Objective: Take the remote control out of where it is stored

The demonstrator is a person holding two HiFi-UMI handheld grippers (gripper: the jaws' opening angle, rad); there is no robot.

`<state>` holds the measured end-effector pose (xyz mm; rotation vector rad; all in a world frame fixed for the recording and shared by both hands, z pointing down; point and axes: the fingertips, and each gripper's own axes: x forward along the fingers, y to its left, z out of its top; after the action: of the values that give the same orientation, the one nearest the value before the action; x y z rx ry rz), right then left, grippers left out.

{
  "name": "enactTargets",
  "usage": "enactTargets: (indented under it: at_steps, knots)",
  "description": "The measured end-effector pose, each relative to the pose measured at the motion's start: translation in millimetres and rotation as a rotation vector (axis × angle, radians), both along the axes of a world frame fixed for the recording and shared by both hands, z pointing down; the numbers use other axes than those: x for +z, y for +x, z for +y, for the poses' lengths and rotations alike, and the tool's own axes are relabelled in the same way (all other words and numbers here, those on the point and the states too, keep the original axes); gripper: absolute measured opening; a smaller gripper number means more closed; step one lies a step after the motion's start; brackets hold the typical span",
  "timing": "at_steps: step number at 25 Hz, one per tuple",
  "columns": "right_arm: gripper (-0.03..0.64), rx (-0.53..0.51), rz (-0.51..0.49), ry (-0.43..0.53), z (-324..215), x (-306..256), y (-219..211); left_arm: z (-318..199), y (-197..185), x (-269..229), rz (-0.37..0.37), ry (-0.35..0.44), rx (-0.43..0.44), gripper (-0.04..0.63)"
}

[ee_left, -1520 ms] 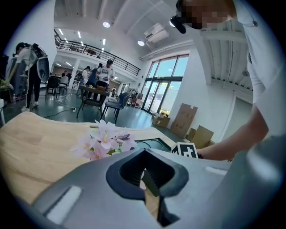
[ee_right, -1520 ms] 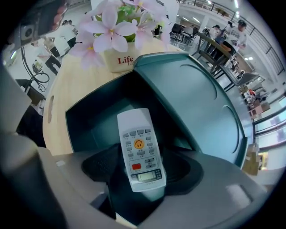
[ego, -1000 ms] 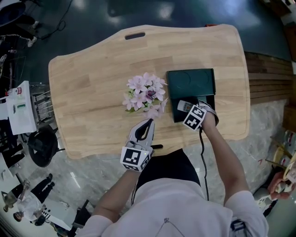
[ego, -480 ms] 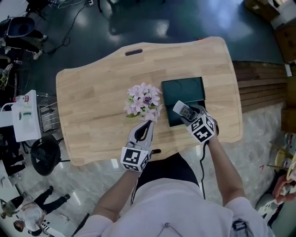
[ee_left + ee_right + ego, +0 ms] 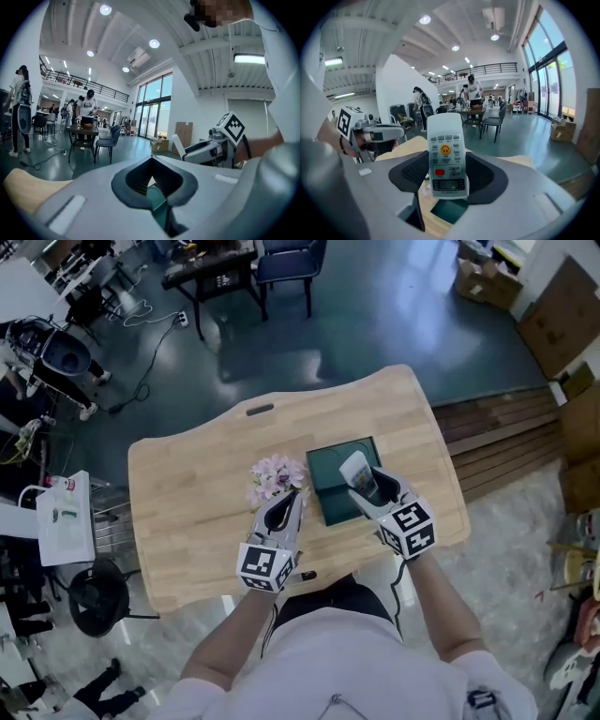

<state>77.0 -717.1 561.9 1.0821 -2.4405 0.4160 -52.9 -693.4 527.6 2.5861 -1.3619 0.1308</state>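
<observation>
My right gripper [image 5: 367,491] is shut on the white remote control [image 5: 446,154], which stands upright between its jaws with the buttons and small screen facing the camera. In the head view the remote control [image 5: 358,474] is held high above the dark green box [image 5: 333,480] on the wooden table [image 5: 197,493]. My left gripper [image 5: 284,509] hangs raised beside it, near the pink flowers [image 5: 274,474], with its jaws together and nothing between them. From the left gripper view the gripper [image 5: 151,183] shows a little of the green box below.
The table's front edge is close to my body. A white cart [image 5: 58,512] and a black stool [image 5: 94,598] stand to the left on the floor. Stacked wooden planks [image 5: 497,432] lie to the right. Chairs and a desk [image 5: 216,268] are beyond the table.
My right gripper has lifted the remote control up out of the green box and tilted it upright. Both grippers have risen well above the table; the left stays shut and empty.
</observation>
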Motion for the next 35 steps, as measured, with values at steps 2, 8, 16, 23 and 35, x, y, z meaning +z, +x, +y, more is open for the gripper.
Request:
enactTargets:
  at_steps: [2, 8, 16, 23, 35]
  knots:
    - [0.276, 0.039, -0.056, 0.043, 8.2, -22.7, 7.2, 3.4, 4.3, -16.8, 0.004, 0.024, 0.005, 0.001]
    - [0.276, 0.110, -0.179, 0.162, 32.0, -80.5, 20.3, 17.0, 14.6, -62.3, 0.027, 0.084, 0.013, 0.001]
    - [0.276, 0.182, -0.244, 0.246, 43.4, -115.3, 31.9, 30.0, 25.5, -102.9, 0.042, 0.162, 0.024, 0.001]
    - [0.275, 0.184, -0.237, 0.252, 45.0, -121.8, 28.7, 37.0, 21.0, -112.3, 0.045, 0.175, 0.011, 0.001]
    - [0.275, 0.165, -0.230, 0.267, 42.3, -128.0, 17.7, 37.6, 7.3, -114.1, 0.056, 0.166, -0.018, 0.001]
